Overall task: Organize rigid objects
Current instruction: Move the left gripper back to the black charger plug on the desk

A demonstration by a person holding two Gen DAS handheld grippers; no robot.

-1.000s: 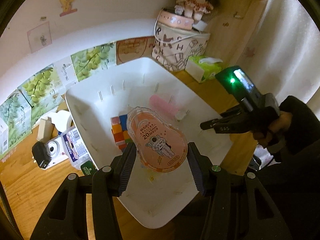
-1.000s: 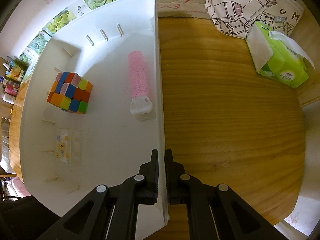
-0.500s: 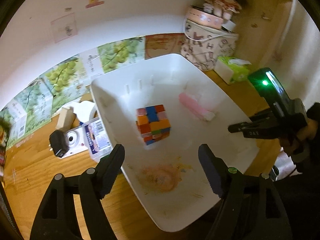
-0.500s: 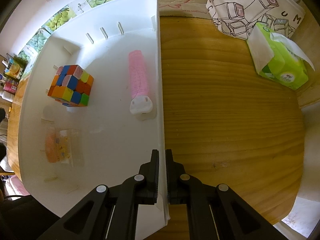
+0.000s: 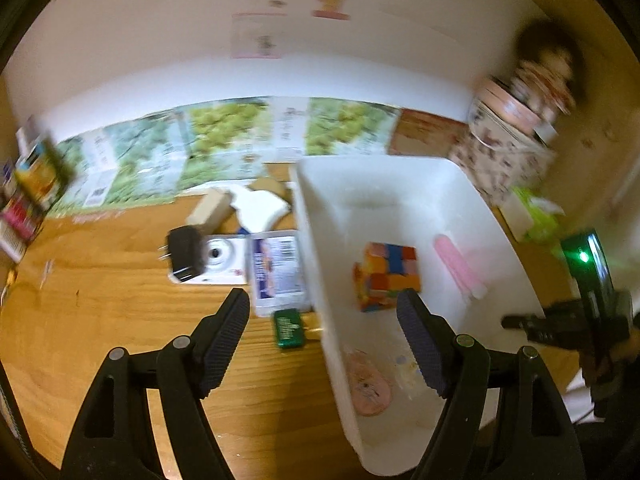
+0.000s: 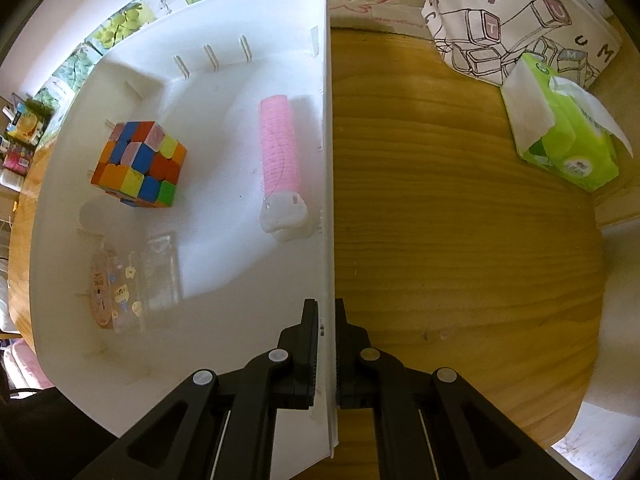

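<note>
White bin point(image 6: 120, 360) wall pinched by right claw point(image 6: 327, 312); left claw point(image 5: 324, 312) agape, empty

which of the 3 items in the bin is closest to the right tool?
The pink roller, lying along the wall the right tool clamps. The cube and tape dispenser sit across the bin.

A green tissue pack point(image 6: 568, 132) lies on the wooden table point(image 6: 460, 216) near a letter-printed bag point(image 6: 516, 20), under a doll point(image 5: 548, 64) (blurred).
</note>
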